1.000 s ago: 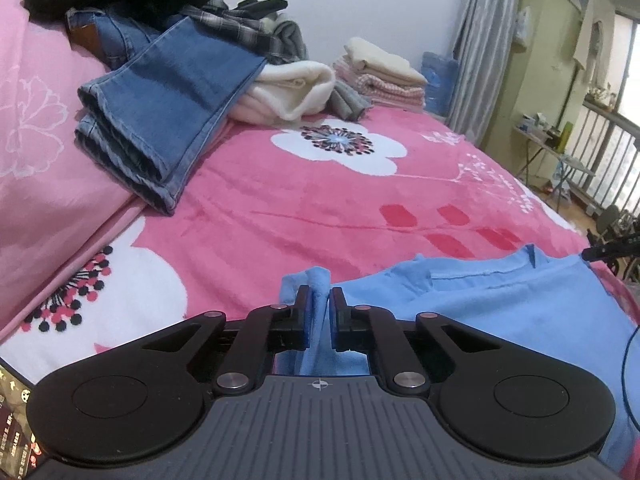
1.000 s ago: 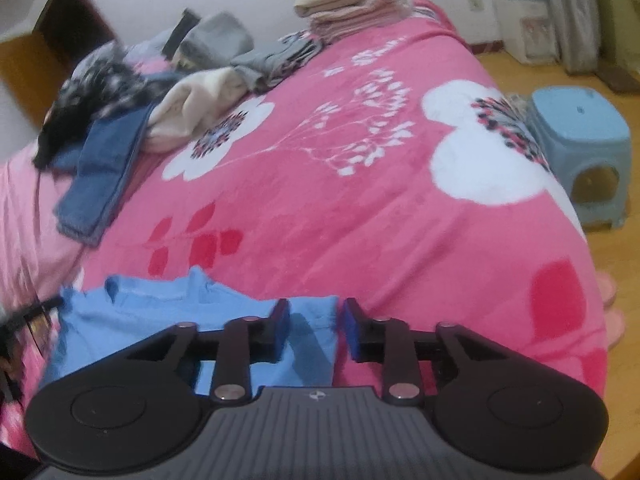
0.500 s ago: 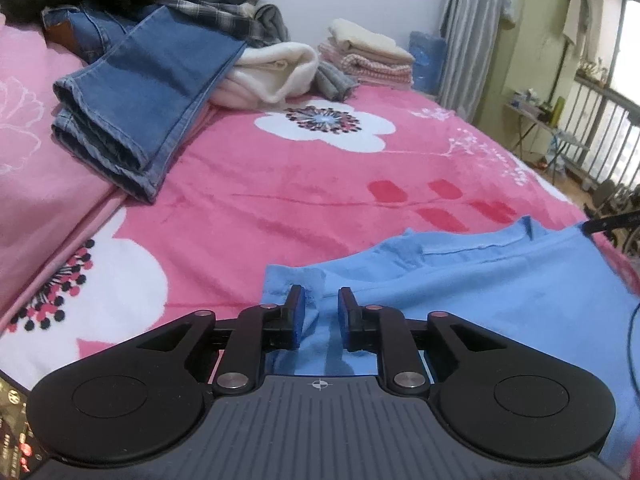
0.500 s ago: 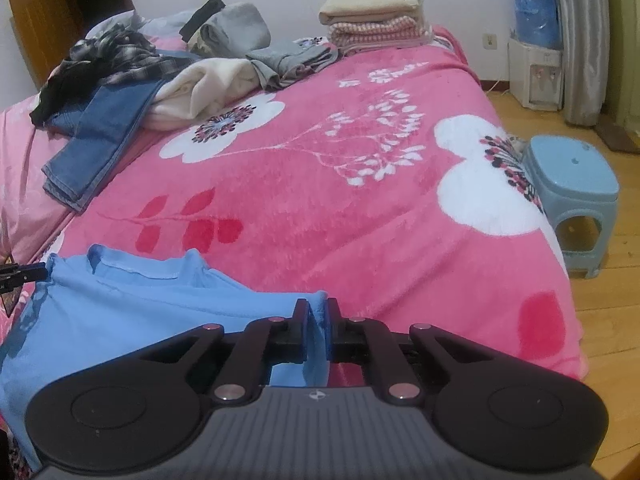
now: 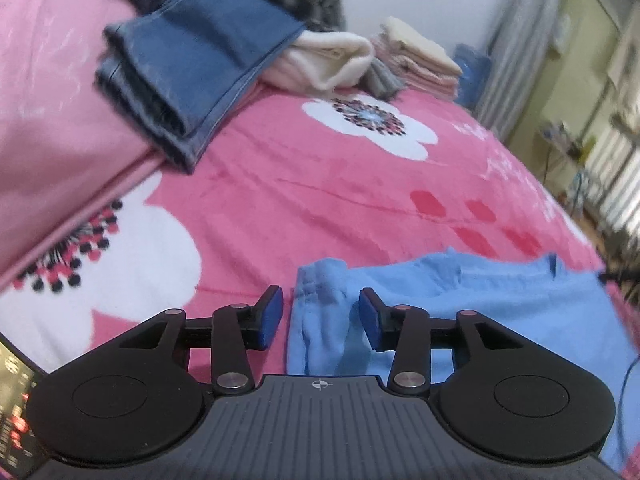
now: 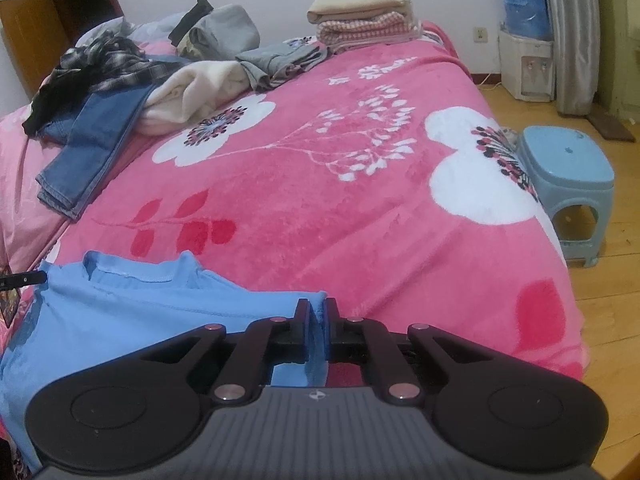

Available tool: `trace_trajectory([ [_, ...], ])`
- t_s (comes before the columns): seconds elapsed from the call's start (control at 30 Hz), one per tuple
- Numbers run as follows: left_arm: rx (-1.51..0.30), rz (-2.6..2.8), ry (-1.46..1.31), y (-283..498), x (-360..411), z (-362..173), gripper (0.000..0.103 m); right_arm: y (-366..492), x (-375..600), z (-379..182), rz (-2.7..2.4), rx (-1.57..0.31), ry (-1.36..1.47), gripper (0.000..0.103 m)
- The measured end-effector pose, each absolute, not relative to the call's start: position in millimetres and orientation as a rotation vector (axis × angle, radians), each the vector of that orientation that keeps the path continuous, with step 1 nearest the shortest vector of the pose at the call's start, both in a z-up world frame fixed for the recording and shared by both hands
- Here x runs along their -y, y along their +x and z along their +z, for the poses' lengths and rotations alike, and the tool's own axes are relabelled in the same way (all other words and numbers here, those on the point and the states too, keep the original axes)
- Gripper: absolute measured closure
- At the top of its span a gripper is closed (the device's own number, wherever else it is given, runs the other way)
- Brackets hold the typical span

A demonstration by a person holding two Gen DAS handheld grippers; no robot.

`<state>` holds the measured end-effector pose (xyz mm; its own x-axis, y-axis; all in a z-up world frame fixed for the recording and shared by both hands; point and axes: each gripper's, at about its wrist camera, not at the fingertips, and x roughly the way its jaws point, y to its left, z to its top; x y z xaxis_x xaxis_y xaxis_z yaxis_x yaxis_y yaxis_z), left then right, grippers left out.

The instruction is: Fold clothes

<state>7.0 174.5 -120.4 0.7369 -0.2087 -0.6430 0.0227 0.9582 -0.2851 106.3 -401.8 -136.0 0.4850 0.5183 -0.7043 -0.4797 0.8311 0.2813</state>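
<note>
Lying flat on the near part of the pink blanket (image 6: 360,208), the blue shirt (image 6: 120,312) has one sleeve pinched in the right gripper (image 6: 319,312). The left gripper (image 5: 320,308) is opening, its pads clear of the other sleeve lying between them. Farther up lie jeans (image 5: 192,76), a cream garment (image 6: 192,92) and folded towels (image 6: 360,12); a blue stool (image 6: 568,176) stands beside the bed.

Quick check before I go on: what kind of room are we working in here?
Most likely a home bedroom. The work surface is a bed under a pink floral blanket, with unfolded clothes heaped at its far end, a stack of folded laundry, and a curtain beside a wooden floor.
</note>
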Motion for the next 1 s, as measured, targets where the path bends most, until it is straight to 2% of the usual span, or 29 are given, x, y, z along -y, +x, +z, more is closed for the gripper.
trace_trajectory([
  [0.13,-0.695,-0.140,-0.262,8.3,-170.0,-118.1,0.095,104.1,398.8,-135.5,0.603,-0.864,0.042,0.099],
  [0.2,-0.679,-0.151,-0.230,6.5,-164.3,-115.2,0.100,101.5,398.4,-132.8,0.590,-0.846,0.037,0.100],
  [0.63,-0.553,-0.130,-0.182,-9.6,-160.9,-79.3,0.101,87.9,407.4,-102.5,0.552,-0.727,0.098,0.101],
  [1.0,-0.560,-0.103,-0.157,11.0,-168.2,-85.9,0.101,112.0,390.8,-97.3,0.569,-0.700,0.076,0.101],
])
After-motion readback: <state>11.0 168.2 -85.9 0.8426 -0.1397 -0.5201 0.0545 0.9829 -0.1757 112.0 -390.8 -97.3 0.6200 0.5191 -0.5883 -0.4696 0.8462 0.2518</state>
